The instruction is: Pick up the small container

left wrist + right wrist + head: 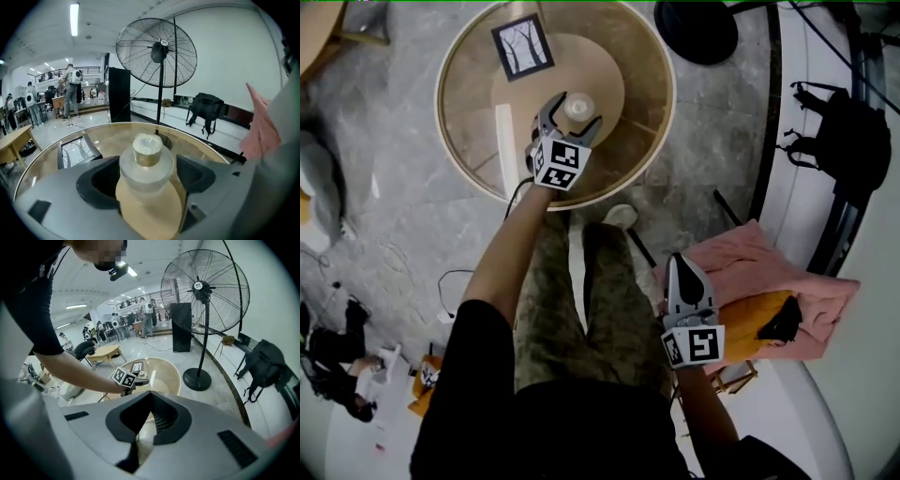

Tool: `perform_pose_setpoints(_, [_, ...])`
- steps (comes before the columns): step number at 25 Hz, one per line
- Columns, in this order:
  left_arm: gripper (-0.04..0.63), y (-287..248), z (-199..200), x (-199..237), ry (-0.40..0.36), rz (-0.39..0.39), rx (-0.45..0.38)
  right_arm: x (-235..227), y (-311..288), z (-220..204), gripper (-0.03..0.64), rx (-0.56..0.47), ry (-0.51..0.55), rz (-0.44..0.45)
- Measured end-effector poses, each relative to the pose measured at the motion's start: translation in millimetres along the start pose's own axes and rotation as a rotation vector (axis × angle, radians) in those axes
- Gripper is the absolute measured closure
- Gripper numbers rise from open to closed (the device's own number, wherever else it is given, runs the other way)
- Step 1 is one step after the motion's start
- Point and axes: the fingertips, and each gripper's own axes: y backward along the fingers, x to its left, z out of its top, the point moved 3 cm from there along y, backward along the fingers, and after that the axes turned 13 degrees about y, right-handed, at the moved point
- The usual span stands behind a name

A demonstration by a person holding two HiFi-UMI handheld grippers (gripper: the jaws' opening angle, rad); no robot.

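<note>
I hold my left gripper (573, 107) low over the round glass-topped wooden table (647, 131). Its jaws are spread wide either side of the small frosted jar with the gold cap (146, 161), ready to close round its body. The jar stands upright near the table's middle. The pads seem clear of its sides, though this close the view bulges. My right gripper (687, 281) hangs clenched and empty at my side, out of the way, since one hand should do.
</note>
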Motion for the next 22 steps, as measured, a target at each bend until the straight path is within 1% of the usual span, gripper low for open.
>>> perform_pose_setpoints(7, [0.229,-24,-3,7,-0.014,-0.012,-0.017,-8,-8,-13,0.595,0.024,-0.032,-0.037])
perform_pose_setpoints(13, [0.245,-23,1,10,0.019,-0.008,-0.036,-12,-9,-12,0.595,0.026,-0.046,-0.056])
perform_pose_setpoints(16, [0.245,-12,9,9,0.019,-0.009,-0.042,-12,-9,-8,0.595,0.016,-0.054,-0.063])
perform_pose_setpoints(18, [0.246,4,19,2,0.016,-0.026,-0.038,-12,-4,-1,0.595,0.005,-0.058,-0.070])
perform_pose_setpoints(22, [0.245,49,54,-16,-0.015,-0.076,-0.042,-17,-2,28,0.595,-0.053,-0.057,-0.092])
